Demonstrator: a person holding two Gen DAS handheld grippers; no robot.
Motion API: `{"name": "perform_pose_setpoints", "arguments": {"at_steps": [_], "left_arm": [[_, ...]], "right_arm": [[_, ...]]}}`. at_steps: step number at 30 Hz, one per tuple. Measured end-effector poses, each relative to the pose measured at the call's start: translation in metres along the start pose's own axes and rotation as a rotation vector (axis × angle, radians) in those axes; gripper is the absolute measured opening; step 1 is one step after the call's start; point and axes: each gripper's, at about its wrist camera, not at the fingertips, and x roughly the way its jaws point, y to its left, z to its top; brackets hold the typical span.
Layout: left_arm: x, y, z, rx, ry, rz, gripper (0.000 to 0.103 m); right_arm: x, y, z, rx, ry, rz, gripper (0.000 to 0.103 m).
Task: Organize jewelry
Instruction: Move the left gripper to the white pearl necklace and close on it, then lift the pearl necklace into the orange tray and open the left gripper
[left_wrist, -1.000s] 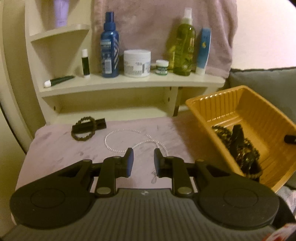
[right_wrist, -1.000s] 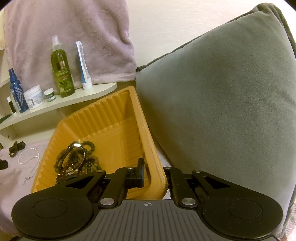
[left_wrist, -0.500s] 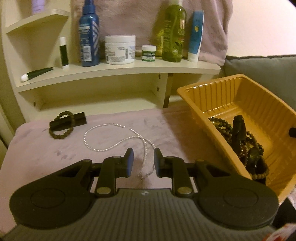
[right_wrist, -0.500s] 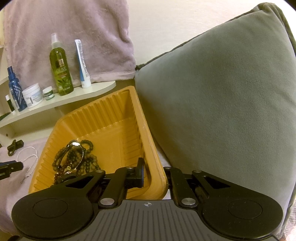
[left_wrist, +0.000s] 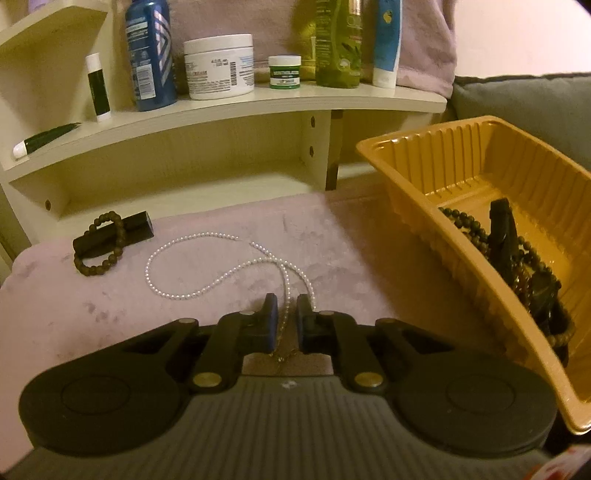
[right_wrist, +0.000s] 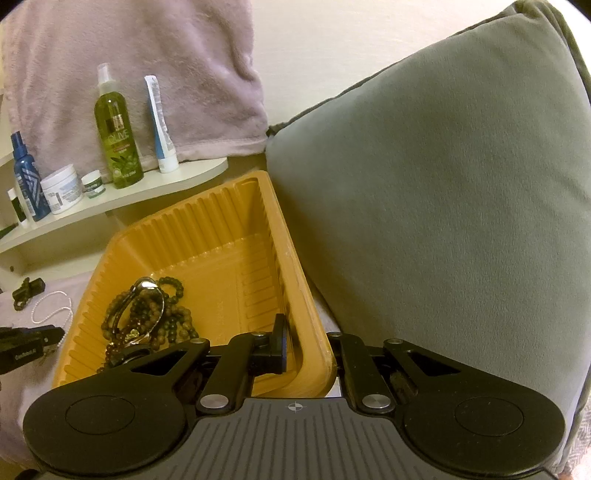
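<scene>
A white pearl necklace (left_wrist: 207, 273) lies looped on the pink cloth (left_wrist: 351, 258). Its near strand runs between the fingers of my left gripper (left_wrist: 287, 314), whose jaws are closing with a narrow gap still showing around the strand. Farther left, a dark bead bracelet (left_wrist: 99, 247) rests over a black bar. The yellow ribbed tray (left_wrist: 443, 155) on the right holds dark bead strings (left_wrist: 517, 266) and a metal bangle (right_wrist: 147, 291). My right gripper (right_wrist: 308, 332) is shut on the tray's (right_wrist: 207, 221) near wall, one finger inside and one outside.
A cream shelf (left_wrist: 258, 103) behind the cloth carries a blue bottle (left_wrist: 149, 55), a white jar (left_wrist: 219, 66), a small green jar, a green bottle and a tube. A grey cushion (right_wrist: 443, 203) presses against the tray's right side. A pink towel (right_wrist: 129, 55) hangs behind.
My left gripper has come down and forward over the pearl necklace, so its strand now lies between narrower jaws. The right gripper and the tray have not moved.
</scene>
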Motion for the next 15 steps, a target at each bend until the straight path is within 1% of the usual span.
{"name": "perform_pose_setpoints", "arguments": {"at_steps": [1,2,3,4,8,15], "left_arm": [[0.000,0.000,0.000,0.002,0.001,0.000,0.009],[0.000,0.001,0.000,0.002,0.003,-0.005,0.007],[0.001,0.001,0.001,0.002,0.005,-0.008,0.002],[0.001,0.002,0.001,0.005,0.007,-0.008,0.002],[-0.003,0.001,0.002,0.019,0.007,-0.003,0.001],[-0.024,0.005,0.008,0.022,-0.028,-0.002,0.001]], "right_arm": [[0.000,0.000,0.000,-0.001,0.000,0.000,0.009],[0.000,0.000,0.000,-0.001,0.000,-0.001,0.009],[0.000,0.000,0.000,0.000,0.000,-0.001,0.009],[0.000,0.000,0.000,-0.001,0.000,-0.001,0.009],[0.000,0.000,0.000,-0.001,-0.001,0.000,0.009],[-0.001,0.002,0.001,-0.005,-0.006,0.001,0.009]]}}
